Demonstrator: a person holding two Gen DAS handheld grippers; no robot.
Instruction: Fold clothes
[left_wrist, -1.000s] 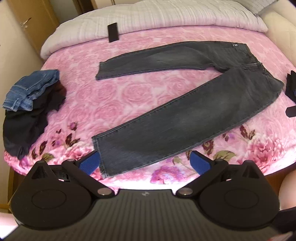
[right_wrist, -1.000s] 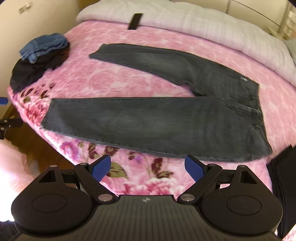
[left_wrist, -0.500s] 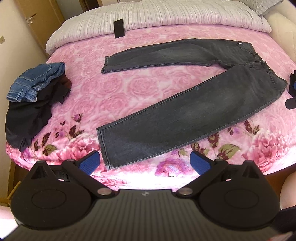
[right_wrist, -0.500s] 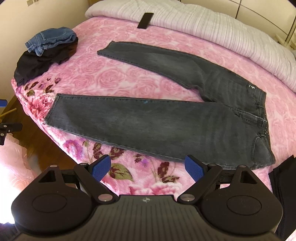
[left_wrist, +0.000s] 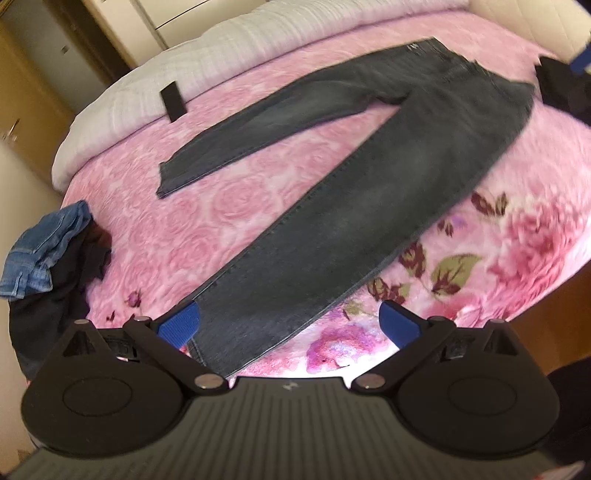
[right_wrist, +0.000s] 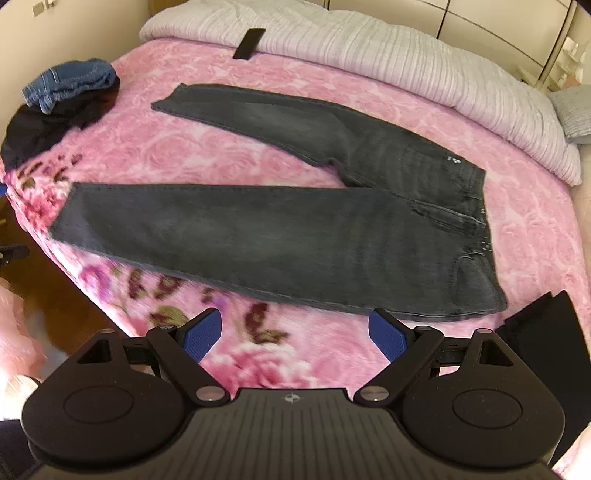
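Note:
Dark grey jeans (left_wrist: 369, 206) lie flat on the pink floral bedspread (left_wrist: 229, 199) with the legs spread apart in a V. They also show in the right wrist view (right_wrist: 295, 236), waistband to the right. My left gripper (left_wrist: 290, 325) is open and empty, hovering over the hem of the near leg. My right gripper (right_wrist: 295, 334) is open and empty, just short of the near leg's lower edge, near the hip end.
A pile of blue denim and black clothes (left_wrist: 48, 258) sits at the bed's left edge, also in the right wrist view (right_wrist: 62, 99). A black flat object (left_wrist: 173, 101) lies on the white duvet (right_wrist: 369, 48). Folded black cloth (right_wrist: 543, 332) lies at right. The bed edge drops to wooden floor.
Both grippers have moved in closer to the jeans. The left view has tilted and now sits over the near leg's hem. The jeans have not moved.

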